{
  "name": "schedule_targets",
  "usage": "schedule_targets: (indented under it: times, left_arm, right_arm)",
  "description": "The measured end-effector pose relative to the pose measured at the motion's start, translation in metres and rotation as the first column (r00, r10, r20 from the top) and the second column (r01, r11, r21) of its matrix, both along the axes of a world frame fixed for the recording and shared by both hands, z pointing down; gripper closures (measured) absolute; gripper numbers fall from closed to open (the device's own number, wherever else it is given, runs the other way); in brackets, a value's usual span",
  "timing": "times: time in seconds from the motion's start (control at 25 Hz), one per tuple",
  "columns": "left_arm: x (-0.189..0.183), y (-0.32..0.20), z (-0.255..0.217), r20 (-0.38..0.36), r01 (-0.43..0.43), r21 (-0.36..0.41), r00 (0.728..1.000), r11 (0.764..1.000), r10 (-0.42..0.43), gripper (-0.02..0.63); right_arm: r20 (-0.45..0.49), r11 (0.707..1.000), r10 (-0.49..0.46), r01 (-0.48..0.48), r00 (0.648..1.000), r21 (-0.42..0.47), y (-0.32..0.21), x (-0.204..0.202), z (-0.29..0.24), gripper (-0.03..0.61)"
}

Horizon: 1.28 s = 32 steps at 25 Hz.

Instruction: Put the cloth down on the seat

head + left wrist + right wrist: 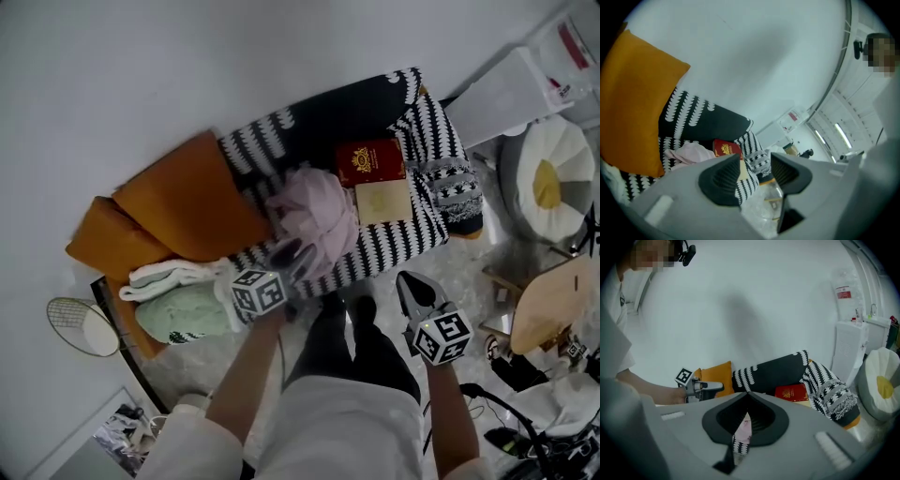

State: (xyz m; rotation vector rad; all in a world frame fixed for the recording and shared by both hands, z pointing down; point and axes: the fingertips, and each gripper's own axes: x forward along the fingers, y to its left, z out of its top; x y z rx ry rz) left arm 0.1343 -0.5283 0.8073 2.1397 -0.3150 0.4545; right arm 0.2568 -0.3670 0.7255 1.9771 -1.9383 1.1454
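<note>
step: release looks done, cloth [314, 220] lies bunched on the striped seat [389, 242] beside a red box [369, 161] | left gripper [287, 255] at the cloth's near edge, jaws apart (nothing between them) | right gripper [410, 286] closed, empty | next: draw left gripper clear without snagging cloth

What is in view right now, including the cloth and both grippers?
seat: one, black-and-white cover, against the wall
cloth: one, pink, bunched on the seat
cushions: two, orange, seat's left end
red box: one, red, on the seat right of the cloth
flat box: one, beige, in front of the red box
throw: one, grey, fringed, seat's right end
towels: two, white and pale green, below the cushions
round cushion: one, white with yellow centre, far right
left gripper: grey, jaws apart, empty, by the cloth
right gripper: grey, jaws together, empty, short of the seat
</note>
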Motion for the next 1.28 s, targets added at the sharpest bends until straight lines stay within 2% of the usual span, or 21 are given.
schedule_targets:
  times: [0.28, 0.56, 0.8, 1.0, 1.08, 1.28]
  left_arm:
    - [-0.026, -0.009, -0.025, -0.012, 0.060, 0.020, 0.998, 0.998, -0.060, 0.482]
    - [-0.050, -0.005, -0.057, -0.058, 0.095, 0.047, 0.994, 0.994, -0.093, 0.539]
    - [-0.072, 0.021, -0.076, -0.063, 0.110, 0.077, 0.992, 0.991, -0.105, 0.578]
    - [-0.087, 0.044, -0.099, -0.094, 0.157, 0.070, 0.984, 0.985, -0.150, 0.581]
    - [-0.093, 0.053, -0.109, -0.098, 0.172, 0.082, 0.982, 0.982, -0.164, 0.612]
    - [-0.106, 0.084, -0.132, -0.110, 0.198, 0.113, 0.976, 0.974, -0.186, 0.612]
  right_arm:
    - [0.005, 1.000, 0.012, -0.012, 1.000, 0.025, 0.007, -0.011, -0.019, 0.574]
    - [0.005, 0.999, 0.034, -0.034, 0.999, 0.038, 0.023, -0.015, -0.032, 0.574]
    - [-0.011, 0.997, 0.048, -0.047, 0.999, 0.063, 0.047, -0.021, -0.051, 0.574]
    - [-0.015, 0.996, 0.037, -0.035, 0.999, 0.078, 0.070, -0.024, -0.068, 0.574]
    - [-0.014, 0.996, 0.036, -0.035, 0.999, 0.086, 0.078, -0.025, -0.073, 0.574]
    - [-0.014, 0.993, 0.010, -0.009, 1.000, 0.121, 0.102, -0.031, -0.088, 0.574]
